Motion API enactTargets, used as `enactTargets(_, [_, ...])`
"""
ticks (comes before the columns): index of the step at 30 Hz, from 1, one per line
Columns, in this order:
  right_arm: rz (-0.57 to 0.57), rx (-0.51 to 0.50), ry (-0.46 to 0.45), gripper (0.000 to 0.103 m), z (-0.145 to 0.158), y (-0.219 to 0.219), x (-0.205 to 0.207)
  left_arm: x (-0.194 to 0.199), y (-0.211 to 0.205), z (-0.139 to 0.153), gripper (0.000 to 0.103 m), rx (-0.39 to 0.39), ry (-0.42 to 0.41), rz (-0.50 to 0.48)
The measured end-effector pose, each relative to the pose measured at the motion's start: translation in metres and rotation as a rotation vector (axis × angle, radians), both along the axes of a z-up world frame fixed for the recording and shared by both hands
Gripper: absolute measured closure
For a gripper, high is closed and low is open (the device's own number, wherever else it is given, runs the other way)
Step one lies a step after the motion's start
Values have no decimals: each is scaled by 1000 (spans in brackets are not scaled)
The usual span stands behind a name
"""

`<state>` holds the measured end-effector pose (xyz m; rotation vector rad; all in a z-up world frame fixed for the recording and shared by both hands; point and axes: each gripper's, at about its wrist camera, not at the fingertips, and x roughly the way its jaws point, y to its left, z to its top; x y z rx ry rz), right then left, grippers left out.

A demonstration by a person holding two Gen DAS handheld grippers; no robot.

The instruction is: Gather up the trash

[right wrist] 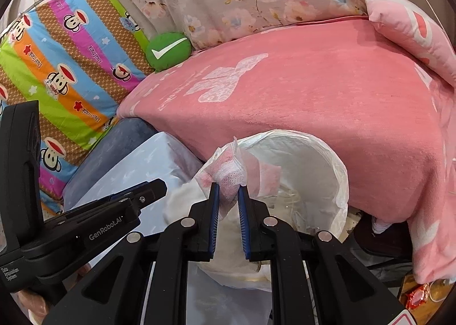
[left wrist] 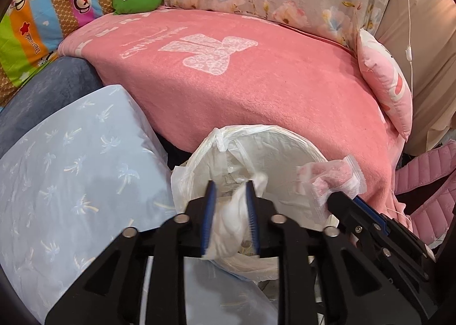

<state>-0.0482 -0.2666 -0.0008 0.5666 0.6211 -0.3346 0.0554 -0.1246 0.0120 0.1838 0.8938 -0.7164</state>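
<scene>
Left tongs (left wrist: 229, 185) pinch white tissue (left wrist: 228, 228); right tongs (right wrist: 228, 191) clamp pink wrapper (right wrist: 228, 174) above bin bag (right wrist: 327, 171).

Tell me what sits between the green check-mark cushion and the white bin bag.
In both wrist views, only the pink blanket lies between the green check-mark cushion and the white bin bag.

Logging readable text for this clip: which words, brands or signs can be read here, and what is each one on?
"GenRobot.AI": on the left hand-held gripper.
"Data Acquisition System": small, on the same gripper's body.
"Paul Frank": repeated on the striped monkey-print fabric.
White check mark: on the green cushion.
White lettering on the pink blanket: upside down, unreadable.
</scene>
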Motion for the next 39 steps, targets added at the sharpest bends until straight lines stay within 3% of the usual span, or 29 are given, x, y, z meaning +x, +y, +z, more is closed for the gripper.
enactTargets(3, [-4,0,-1,90,0,-2,-1,-1,2,3,51,-5,-25,16])
enactTargets(6, [-4,-3,-1,90,0,-3,0,-2,3,5,44,-5,-49,26])
enactTargets(27, [15,-30,13,86,3,8,15,7,28,-1,31,-16,-42,94])
enactTargets(34, [33,-60,44,82,2,16,16,7,37,-4,29,-13,-47,113])
enactTargets(39, [47,-94,64,73,1,23,14,4,44,-7,28,-8,-48,126])
